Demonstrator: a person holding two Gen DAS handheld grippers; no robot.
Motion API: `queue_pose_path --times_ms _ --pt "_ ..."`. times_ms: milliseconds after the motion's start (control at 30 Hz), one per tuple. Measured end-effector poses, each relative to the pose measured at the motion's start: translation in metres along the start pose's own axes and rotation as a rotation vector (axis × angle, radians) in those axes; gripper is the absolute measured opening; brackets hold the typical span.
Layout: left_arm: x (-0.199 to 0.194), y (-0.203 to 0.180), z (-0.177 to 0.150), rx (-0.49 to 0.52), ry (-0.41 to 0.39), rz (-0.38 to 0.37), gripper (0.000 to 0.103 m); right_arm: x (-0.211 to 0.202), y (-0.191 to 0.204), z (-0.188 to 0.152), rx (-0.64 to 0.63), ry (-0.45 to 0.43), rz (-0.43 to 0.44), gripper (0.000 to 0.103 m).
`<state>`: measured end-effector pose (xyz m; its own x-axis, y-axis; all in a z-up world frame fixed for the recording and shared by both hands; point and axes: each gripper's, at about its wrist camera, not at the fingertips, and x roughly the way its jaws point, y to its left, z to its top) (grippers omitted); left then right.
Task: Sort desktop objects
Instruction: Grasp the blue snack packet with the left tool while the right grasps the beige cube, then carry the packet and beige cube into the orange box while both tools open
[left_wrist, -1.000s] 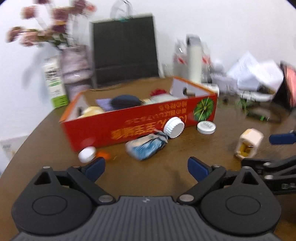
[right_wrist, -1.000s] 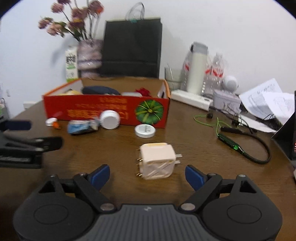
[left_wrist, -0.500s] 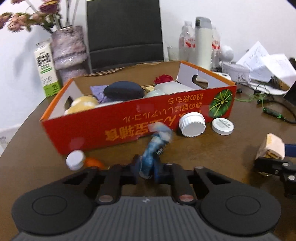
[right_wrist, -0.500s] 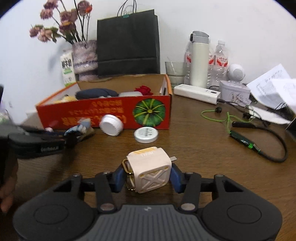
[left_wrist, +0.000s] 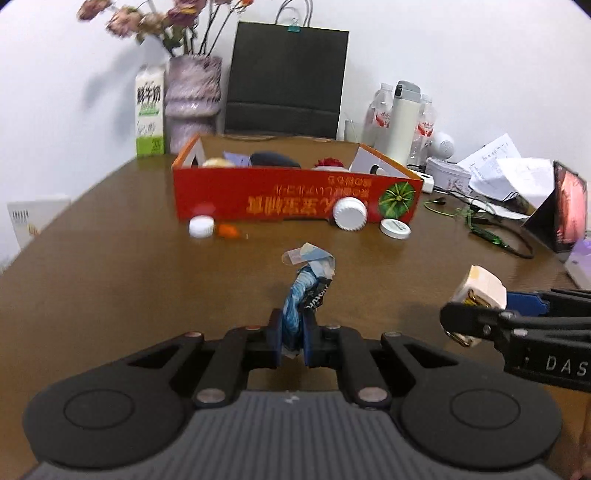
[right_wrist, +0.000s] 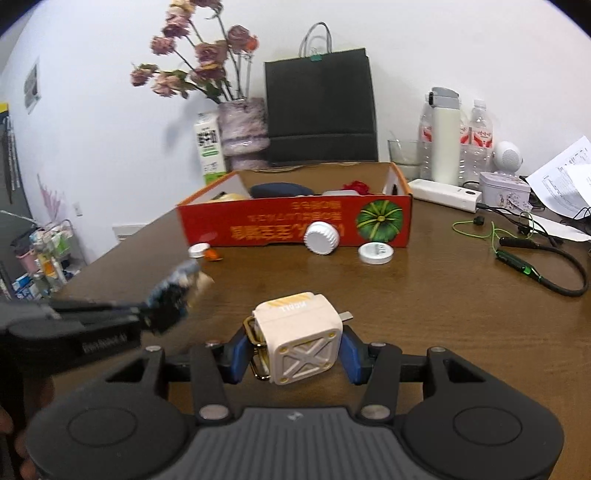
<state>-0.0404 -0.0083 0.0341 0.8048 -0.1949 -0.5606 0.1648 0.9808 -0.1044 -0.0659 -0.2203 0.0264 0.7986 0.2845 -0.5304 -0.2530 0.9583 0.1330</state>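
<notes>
My left gripper is shut on a crumpled blue and white wrapper and holds it above the brown table. My right gripper is shut on a cream cube charger, also lifted off the table. The charger also shows in the left wrist view, and the wrapper in the right wrist view. The red open box with several items inside stands ahead of both grippers. In front of it lie a white ribbed cap, a flat white lid, a small white cap and an orange bit.
Behind the box stand a black paper bag, a vase of dried flowers and a milk carton. To the right are bottles and a flask, papers, green and black cables and a power strip.
Both grippers shut, the left on the wrapper and the right on the charger, and lifted them off the table. Both have drawn back from the box.
</notes>
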Motion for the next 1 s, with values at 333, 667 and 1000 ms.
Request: queue_pose_path --times_ms 333,667,1000 --pt "-0.03 -0.006 0.016 0.003 -0.1 -0.044 0.011 -0.038 0.013 0.011 -0.034 -0.074 0.009 0.048" --pt "0.041 -0.009 0.124 0.06 -0.149 -0.05 0.011 0.016 -0.039 0.117 -0.055 -0.12 -0.014 0.048" --pt "0.219 -0.003 0.215 -0.072 0.168 -0.051 0.012 0.196 -0.092 0.219 -0.057 0.184 -0.001 0.048"
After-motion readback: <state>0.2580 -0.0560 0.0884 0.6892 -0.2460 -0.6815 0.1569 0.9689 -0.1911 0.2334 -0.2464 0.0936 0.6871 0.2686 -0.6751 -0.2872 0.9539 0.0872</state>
